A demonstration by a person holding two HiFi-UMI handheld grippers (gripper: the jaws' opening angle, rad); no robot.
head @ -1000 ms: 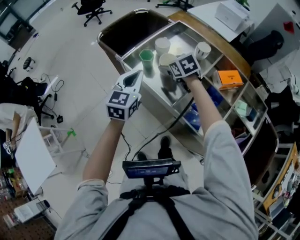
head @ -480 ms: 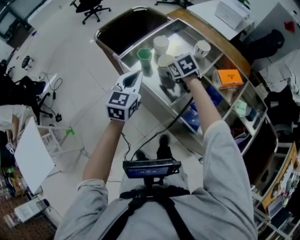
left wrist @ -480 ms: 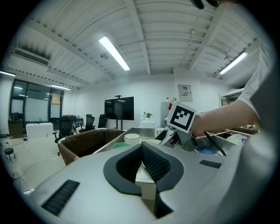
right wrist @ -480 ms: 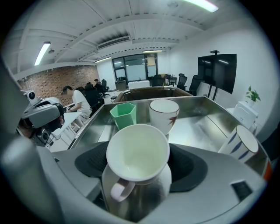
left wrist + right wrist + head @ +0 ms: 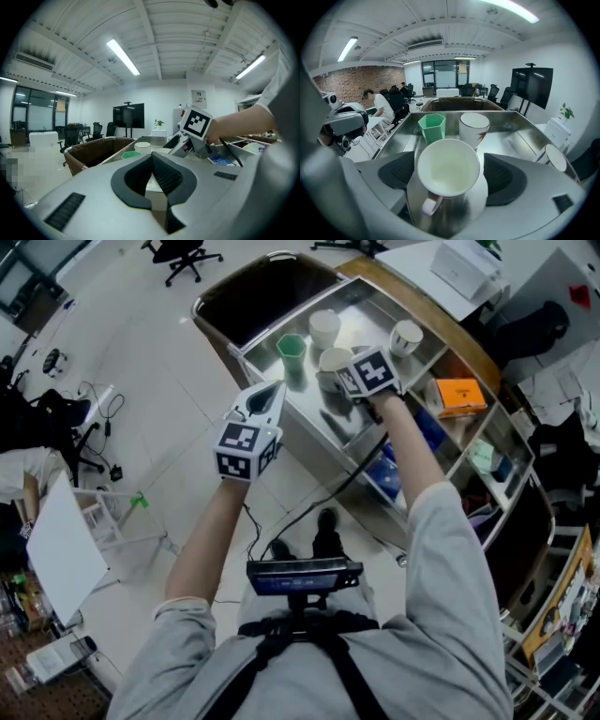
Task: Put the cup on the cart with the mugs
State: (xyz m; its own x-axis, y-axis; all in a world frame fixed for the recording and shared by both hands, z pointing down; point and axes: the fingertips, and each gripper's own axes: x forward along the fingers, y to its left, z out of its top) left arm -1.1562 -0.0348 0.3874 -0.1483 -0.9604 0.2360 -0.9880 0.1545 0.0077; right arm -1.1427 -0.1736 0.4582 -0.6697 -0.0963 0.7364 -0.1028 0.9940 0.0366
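1. Two grippers are in view. The left gripper [image 5: 268, 397] hangs over the floor, just off the cart's [image 5: 511, 133] near-left edge. Its jaws are pinched together at the tips with nothing between them.
2. Four drinking vessels stand on the cart's steel top: one green and three white.
3. Leftmost is the single green hexagonal cup [image 5: 291, 347], upright.
4. Just right of it, farther back, is a white mug with a leaf print [image 5: 324, 326].
5. Next comes the cup [image 5: 334, 359], nearest the person. It stands on the steel between the jaws of the right gripper [image 5: 451, 174].
6. Those jaws are opening. The pads [image 5: 401, 171] stand clear of the cup's sides with a gap showing on each side, so the cup is not gripped.
7. The third white mug [image 5: 405, 336] sits apart at the right edge of the top.
8. Against the frames from a second ago, all four vessels and both grippers sit in the same places. Only the camera's framing has drifted slightly.
9. The cup stands mouth up with its long axis vertical. In the right gripper view its handle points back toward the gripper body, slightly left.
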